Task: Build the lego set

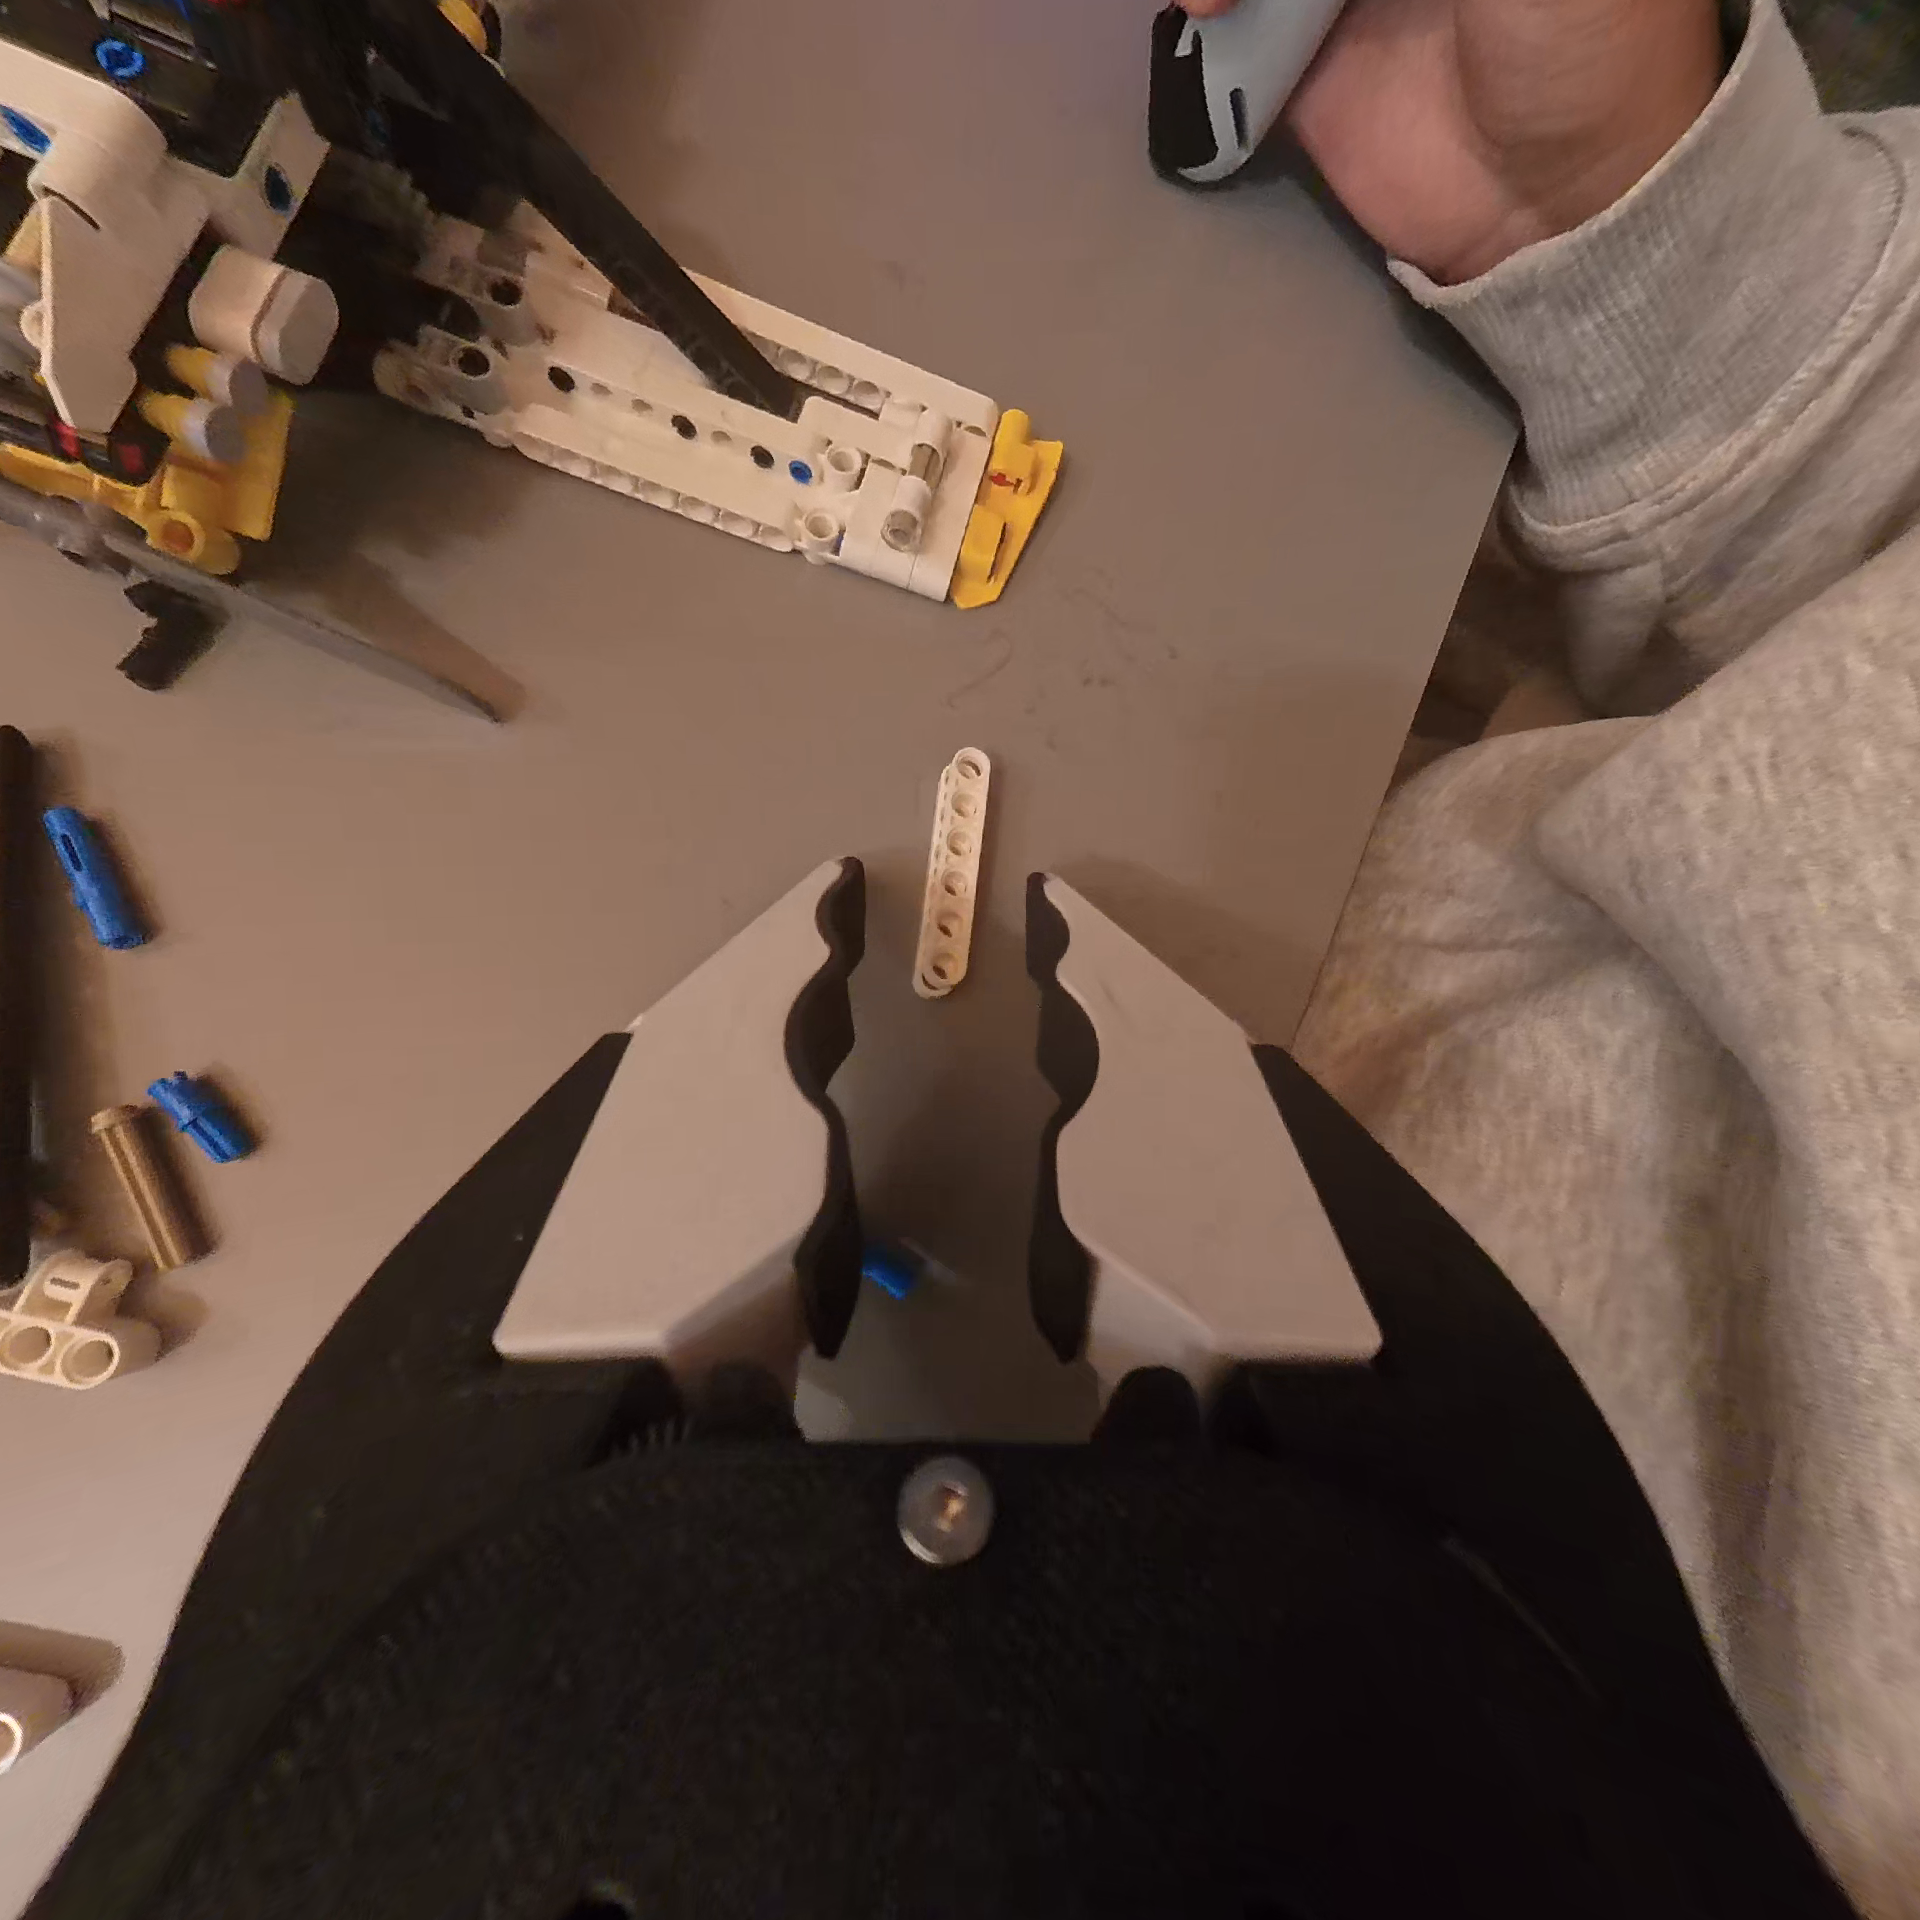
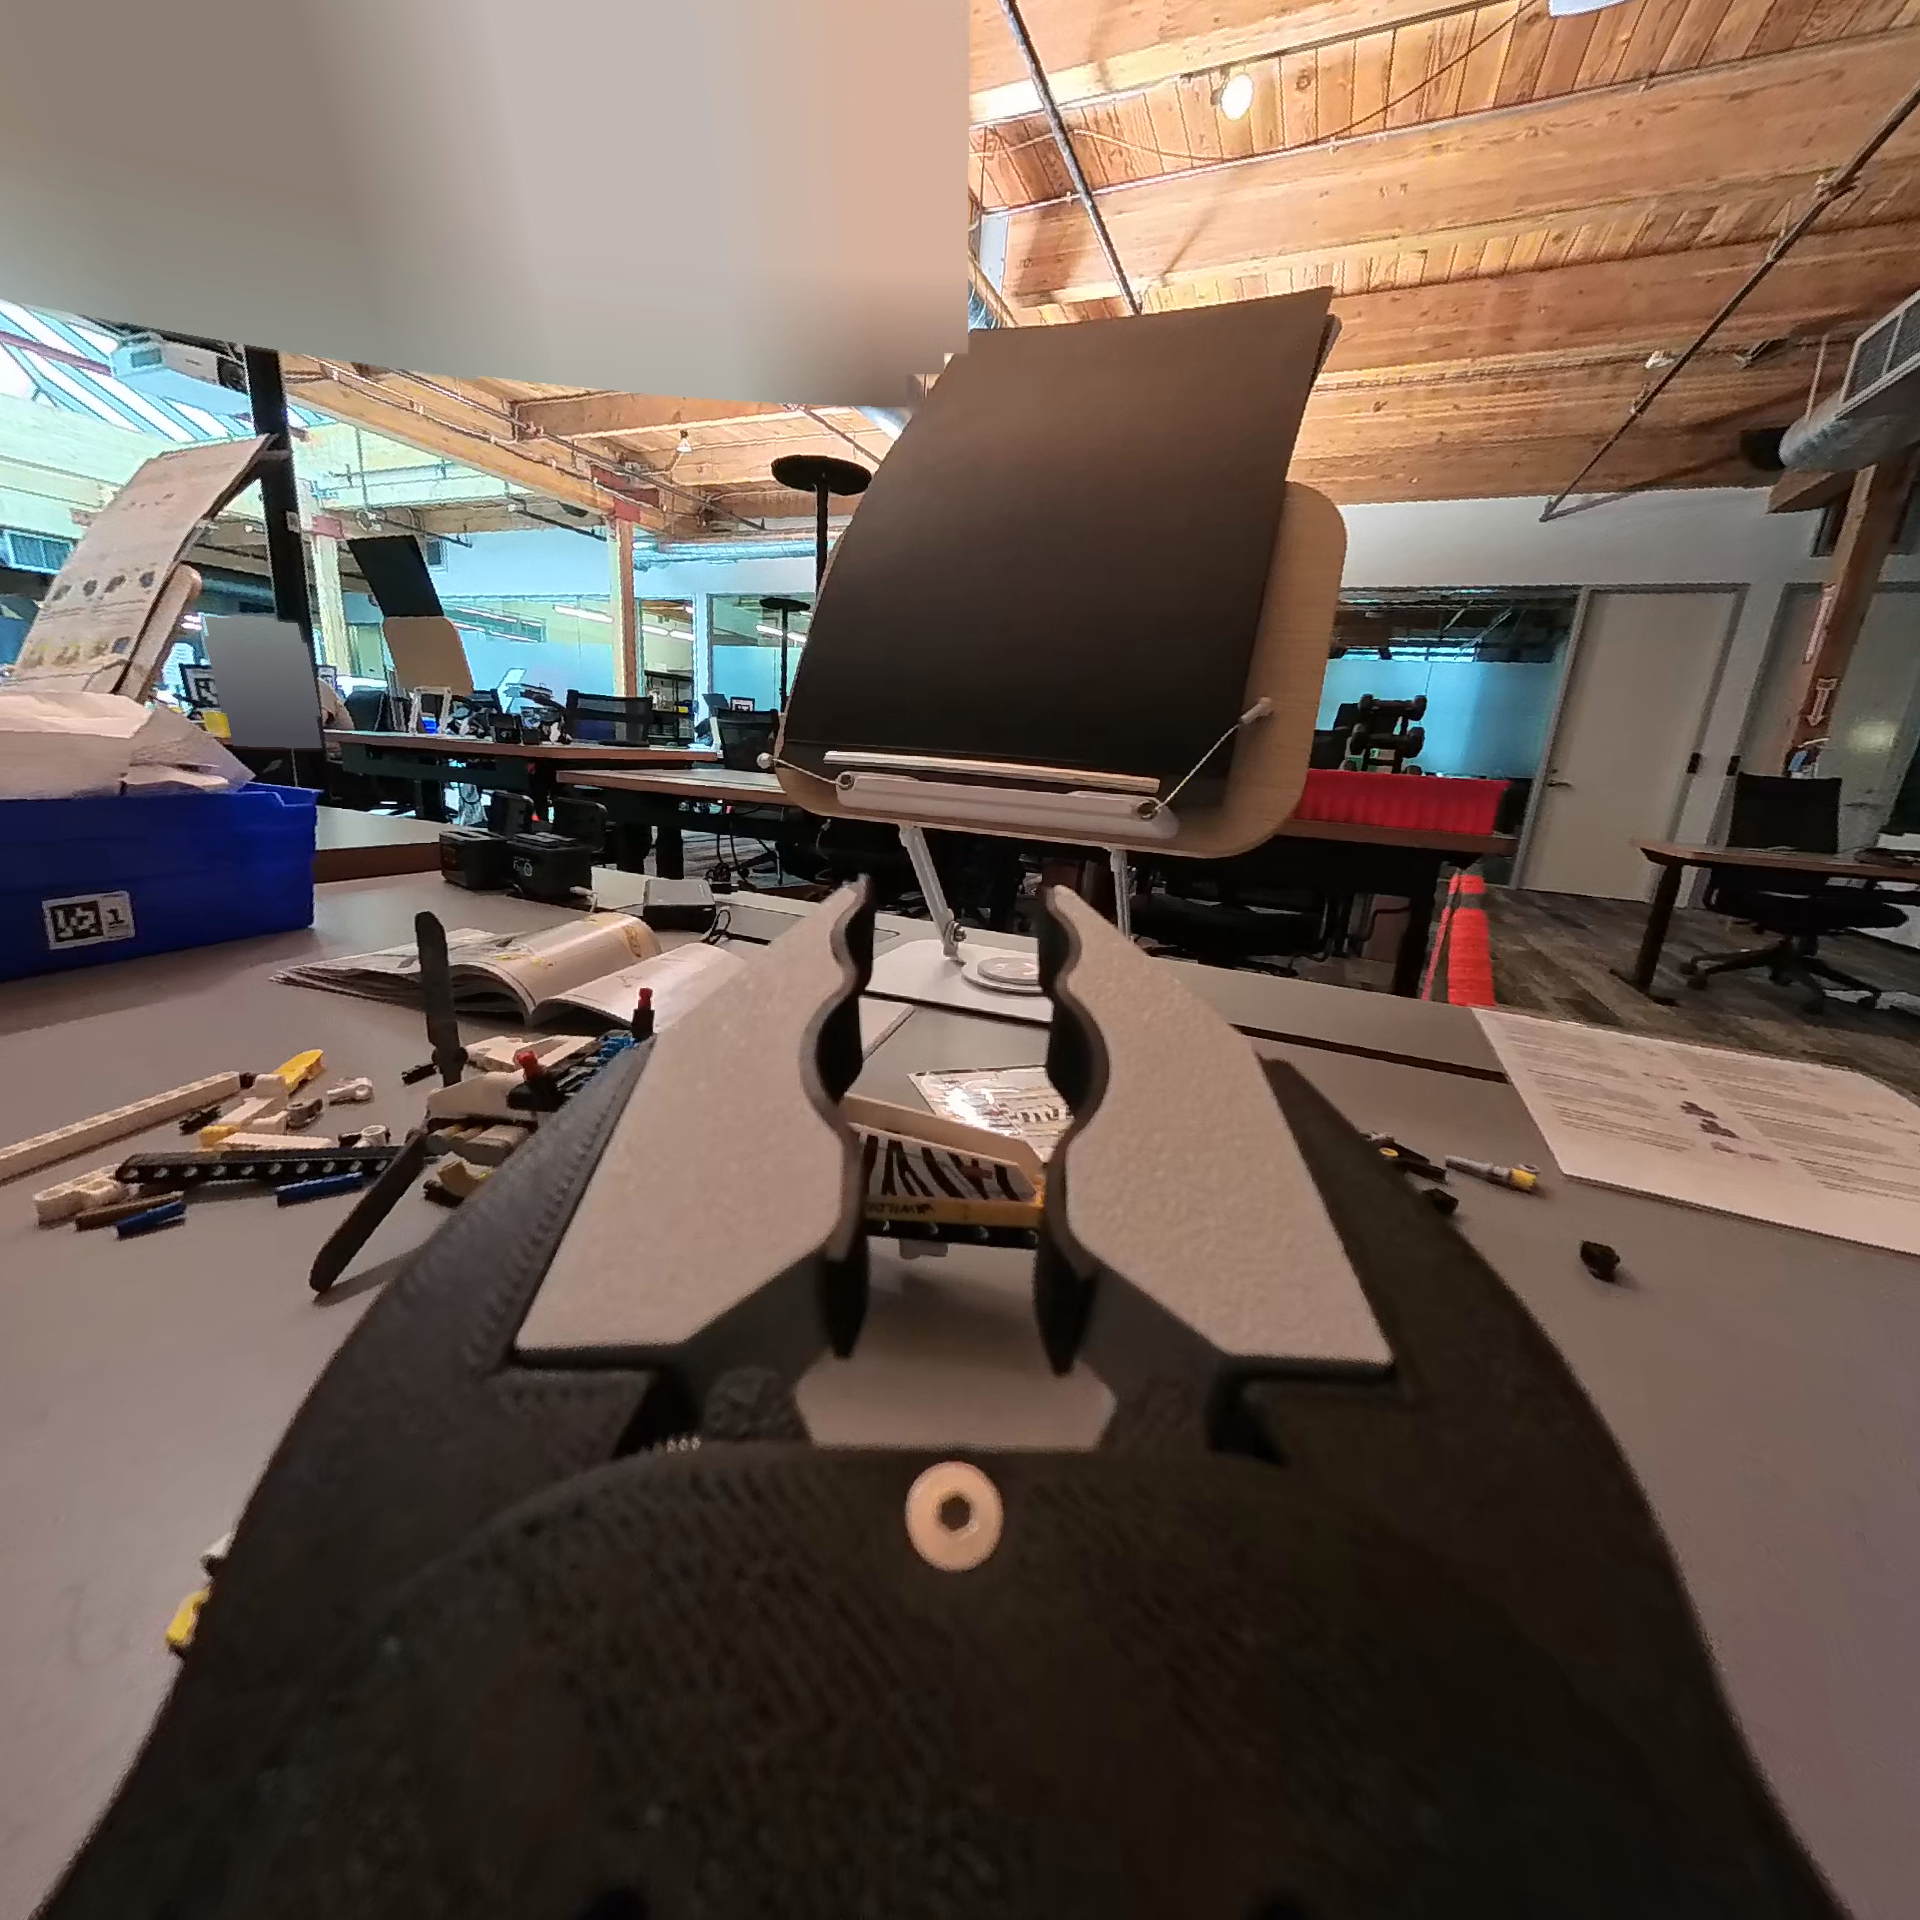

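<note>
Now, from left to right in the left wrist view, loose blue plastic pins (image 1: pixel 94 878) lie on the grey table (image 1: pixel 727 707), and the half-built white, black and yellow lego model (image 1: pixel 499 353) stands farther up. The left gripper (image 1: pixel 943 883) is open, and a small white lego beam with a row of holes (image 1: pixel 952 873) lies flat between its fingertips, untouched. The right gripper (image 2: pixel 954 914) is open too, empty, above the model's striped part (image 2: pixel 940 1169).
</note>
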Action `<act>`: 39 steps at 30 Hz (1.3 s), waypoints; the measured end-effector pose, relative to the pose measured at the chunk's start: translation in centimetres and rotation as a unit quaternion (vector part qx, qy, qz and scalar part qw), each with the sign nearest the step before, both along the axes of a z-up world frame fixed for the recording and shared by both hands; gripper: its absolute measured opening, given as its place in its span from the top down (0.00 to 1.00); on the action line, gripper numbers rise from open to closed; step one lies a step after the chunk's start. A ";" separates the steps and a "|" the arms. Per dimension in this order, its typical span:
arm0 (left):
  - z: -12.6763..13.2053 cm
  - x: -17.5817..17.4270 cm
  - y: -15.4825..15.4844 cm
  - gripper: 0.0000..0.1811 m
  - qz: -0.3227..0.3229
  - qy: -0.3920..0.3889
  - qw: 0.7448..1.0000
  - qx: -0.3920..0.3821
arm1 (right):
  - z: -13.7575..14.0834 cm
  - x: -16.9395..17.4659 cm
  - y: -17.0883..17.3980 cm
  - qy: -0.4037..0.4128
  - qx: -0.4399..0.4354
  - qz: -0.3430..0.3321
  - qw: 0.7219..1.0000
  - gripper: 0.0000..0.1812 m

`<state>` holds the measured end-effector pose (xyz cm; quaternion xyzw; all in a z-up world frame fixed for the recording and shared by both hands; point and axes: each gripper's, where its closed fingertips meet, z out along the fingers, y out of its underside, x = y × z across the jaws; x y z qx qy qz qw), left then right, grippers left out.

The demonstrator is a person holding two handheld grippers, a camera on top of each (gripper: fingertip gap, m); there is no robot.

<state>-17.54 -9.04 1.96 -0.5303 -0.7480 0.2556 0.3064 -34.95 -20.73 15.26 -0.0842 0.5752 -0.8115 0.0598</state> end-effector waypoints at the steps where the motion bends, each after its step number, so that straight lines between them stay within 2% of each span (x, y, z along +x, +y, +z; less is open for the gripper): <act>1: 0.0 0.0 -0.1 0.85 0.001 -0.001 1.000 -0.003 | 0.0 -0.1 0.1 -0.003 0.000 0.000 1.000 0.84; 6: 0.3 0.0 -0.1 0.84 0.002 0.014 1.000 -0.002 | 0.1 -0.4 0.3 -0.006 0.000 0.000 1.000 0.84; 8: 1.4 -0.2 -0.4 0.84 0.007 0.046 0.999 -0.002 | 0.0 -0.4 0.4 -0.003 0.000 0.000 1.000 0.84; 10: 3.4 -0.5 -1.4 0.86 0.021 0.111 0.993 -0.026 | 0.1 -0.4 0.5 -0.001 0.002 0.000 1.000 0.84; 13: 7.0 0.0 -3.3 0.87 0.053 0.235 0.969 -0.050 | 0.1 -0.4 0.9 -0.001 0.003 0.000 1.000 0.84; 16: 9.6 1.8 -4.3 0.87 0.083 0.343 0.935 -0.030 | 0.0 -0.6 1.5 -0.004 0.003 -0.002 1.000 0.84; 17: 10.2 2.6 -4.6 0.89 0.094 0.374 0.923 -0.019 | 0.0 -0.7 1.7 -0.004 0.003 -0.002 1.000 0.84; 19: 11.0 4.0 -5.4 1.00 0.113 0.413 0.904 -0.012 | 0.1 -0.8 2.0 -0.003 0.003 -0.003 1.000 0.84; 22: 11.3 5.1 -6.7 1.00 0.158 0.422 0.892 -0.041 | 0.3 -0.7 2.4 0.000 0.004 -0.005 1.000 0.84; 28: 11.0 4.1 -6.2 1.00 0.137 0.405 0.903 -0.038 | 0.4 -0.8 2.8 0.011 0.009 -0.008 1.000 0.84; 32: 11.3 4.4 -6.2 0.99 0.137 0.423 0.895 -0.032 | 1.0 -0.3 3.3 0.018 -0.007 0.003 1.000 0.84; 35: 11.6 4.7 -6.3 0.98 0.140 0.434 0.890 -0.033 | 1.9 0.6 4.1 0.014 -0.035 0.034 0.999 0.84; 39: 11.6 4.6 -6.1 0.97 0.134 0.431 0.891 -0.037 | 1.5 2.1 4.1 0.033 -0.028 0.070 0.997 0.85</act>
